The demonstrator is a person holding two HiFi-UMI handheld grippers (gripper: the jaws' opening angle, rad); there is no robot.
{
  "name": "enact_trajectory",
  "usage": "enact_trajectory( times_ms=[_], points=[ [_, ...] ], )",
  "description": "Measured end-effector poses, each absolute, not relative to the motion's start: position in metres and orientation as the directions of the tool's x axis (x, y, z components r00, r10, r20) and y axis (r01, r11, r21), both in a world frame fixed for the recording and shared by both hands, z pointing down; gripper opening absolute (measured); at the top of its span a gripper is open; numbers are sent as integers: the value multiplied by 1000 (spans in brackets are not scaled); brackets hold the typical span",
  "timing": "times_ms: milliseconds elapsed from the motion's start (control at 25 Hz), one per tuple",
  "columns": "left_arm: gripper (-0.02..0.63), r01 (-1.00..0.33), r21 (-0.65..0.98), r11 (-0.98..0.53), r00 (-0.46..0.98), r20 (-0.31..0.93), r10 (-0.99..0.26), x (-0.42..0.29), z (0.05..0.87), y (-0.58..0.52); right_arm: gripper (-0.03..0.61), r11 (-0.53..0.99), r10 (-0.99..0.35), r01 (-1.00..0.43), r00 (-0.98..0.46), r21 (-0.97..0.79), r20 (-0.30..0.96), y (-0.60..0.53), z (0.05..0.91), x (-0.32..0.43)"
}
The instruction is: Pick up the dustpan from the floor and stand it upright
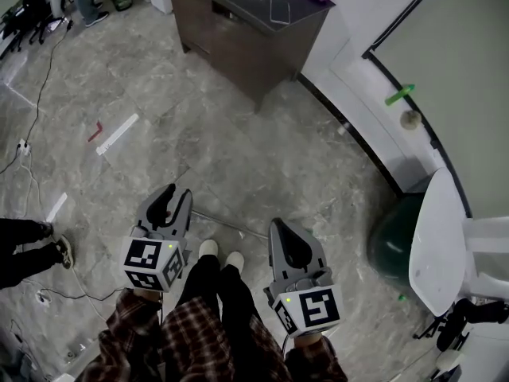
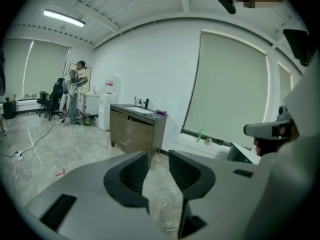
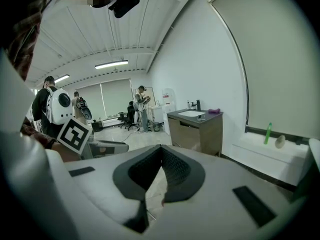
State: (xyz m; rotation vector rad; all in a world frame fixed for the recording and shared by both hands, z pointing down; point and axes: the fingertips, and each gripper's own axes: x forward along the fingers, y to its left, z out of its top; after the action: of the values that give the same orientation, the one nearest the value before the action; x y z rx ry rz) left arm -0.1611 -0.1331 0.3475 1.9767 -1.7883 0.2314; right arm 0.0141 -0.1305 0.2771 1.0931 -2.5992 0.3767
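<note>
Since the thin rod (image 1: 229, 224) lying on the floor (image 1: 199, 134) just ahead of the shoes (image 1: 220, 251) looks like the dustpan handle, bring the left hand-held gripper (image 1: 176, 193), wide and empty, squarely over it; the right hand-held gripper (image 1: 280, 228) is closed, empty.

The grey two-jaw left gripper (image 1: 180, 191), topped by its marker cube, is pointing forward and slightly downward, its jaws standing apart with nothing between them. The matching grey right gripper (image 1: 277, 224) is pointing likewise, jaw tips meeting, empty. Red-plaid sleeves (image 1: 131, 333) are reaching forward behind both.
</note>
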Motion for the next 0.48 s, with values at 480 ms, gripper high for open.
enact_trajectory(
  times_ms=[480],
  points=[
    [114, -981, 192, -13, 116, 534, -837, -187, 558, -101, 11, 652, -649, -741, -655, -161, 386, -111, 413, 6]
  ],
)
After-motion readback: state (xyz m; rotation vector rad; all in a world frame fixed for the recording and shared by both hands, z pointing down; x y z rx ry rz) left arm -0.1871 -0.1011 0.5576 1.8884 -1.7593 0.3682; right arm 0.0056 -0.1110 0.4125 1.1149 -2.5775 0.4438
